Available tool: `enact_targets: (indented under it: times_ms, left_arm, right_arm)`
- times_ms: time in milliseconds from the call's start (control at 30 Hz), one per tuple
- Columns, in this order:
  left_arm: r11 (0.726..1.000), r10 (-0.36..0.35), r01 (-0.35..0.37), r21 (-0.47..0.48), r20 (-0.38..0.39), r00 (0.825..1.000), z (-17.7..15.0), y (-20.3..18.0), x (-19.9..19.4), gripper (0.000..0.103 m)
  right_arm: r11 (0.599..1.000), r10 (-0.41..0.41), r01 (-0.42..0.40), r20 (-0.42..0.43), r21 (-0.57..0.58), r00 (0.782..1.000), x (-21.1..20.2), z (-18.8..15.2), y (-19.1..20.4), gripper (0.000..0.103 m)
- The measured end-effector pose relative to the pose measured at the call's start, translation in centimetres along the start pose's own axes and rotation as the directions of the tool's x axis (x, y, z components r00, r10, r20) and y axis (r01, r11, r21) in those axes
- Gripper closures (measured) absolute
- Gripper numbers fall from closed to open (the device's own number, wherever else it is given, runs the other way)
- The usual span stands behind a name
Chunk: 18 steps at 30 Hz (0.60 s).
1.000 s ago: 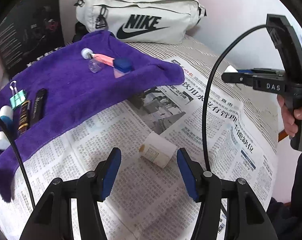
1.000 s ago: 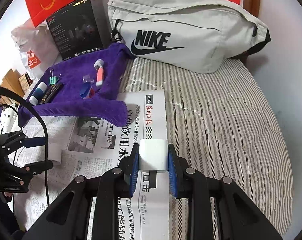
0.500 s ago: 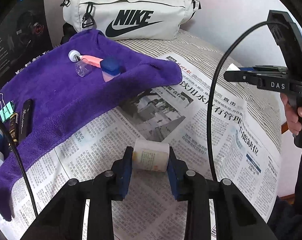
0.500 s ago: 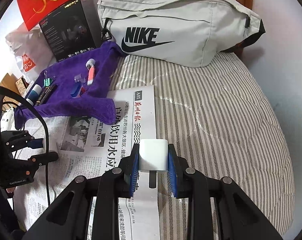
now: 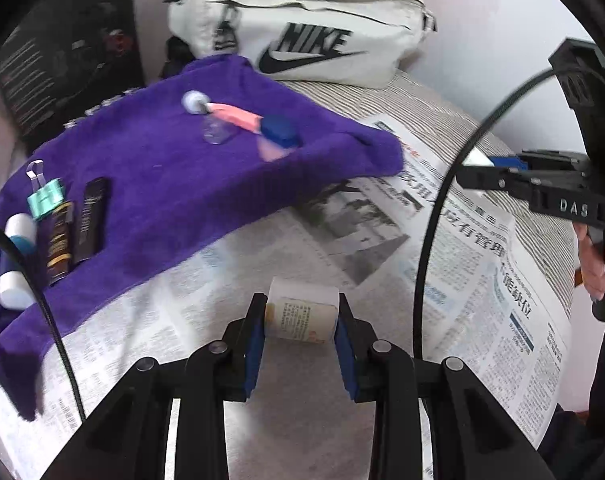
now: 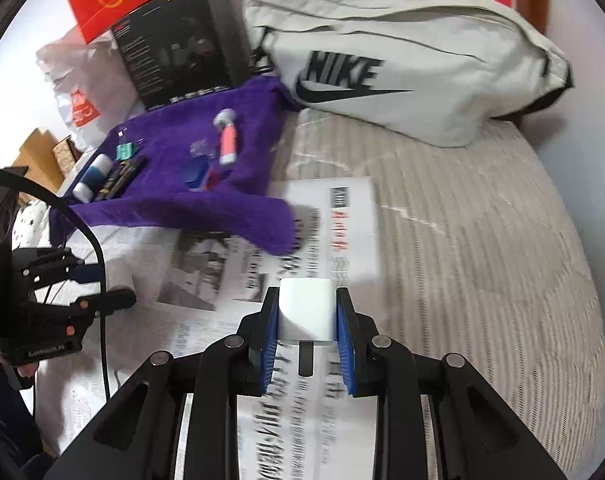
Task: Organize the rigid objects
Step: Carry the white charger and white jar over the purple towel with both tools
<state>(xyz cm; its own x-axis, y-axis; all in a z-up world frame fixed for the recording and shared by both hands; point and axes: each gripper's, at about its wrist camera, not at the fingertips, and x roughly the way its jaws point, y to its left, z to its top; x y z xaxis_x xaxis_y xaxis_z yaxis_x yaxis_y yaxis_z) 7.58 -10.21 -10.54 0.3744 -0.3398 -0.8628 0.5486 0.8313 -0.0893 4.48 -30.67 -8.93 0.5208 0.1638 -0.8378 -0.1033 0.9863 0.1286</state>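
white bottle (image 5: 301, 315) lies crosswise, cap leftward.

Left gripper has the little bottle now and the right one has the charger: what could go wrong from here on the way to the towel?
The small white bottle is round and pinched only at its ends by the left gripper, so it may roll out. The purple towel is already crowded near the pink tube, so a drop could knock items. The right gripper holds the white charger near its edge.

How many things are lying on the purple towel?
8, maybe more hidden: two white tubes, a green clip and two dark tubes at its left end; a pink tube, clear bottle and blue-capped jar near the bag.
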Motion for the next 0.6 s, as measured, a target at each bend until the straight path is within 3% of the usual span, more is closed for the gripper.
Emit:
enact_targets:
  times_ms: [600]
  left_arm:
    - [0.979,0.120,-0.107,-0.171,0.063,0.991,-1.2,7.7,-4.7,0.072]
  right_arm:
    - [0.980,0.100,-0.097,0.009,-0.173,0.995,1.2,4.1,7.2,0.077]
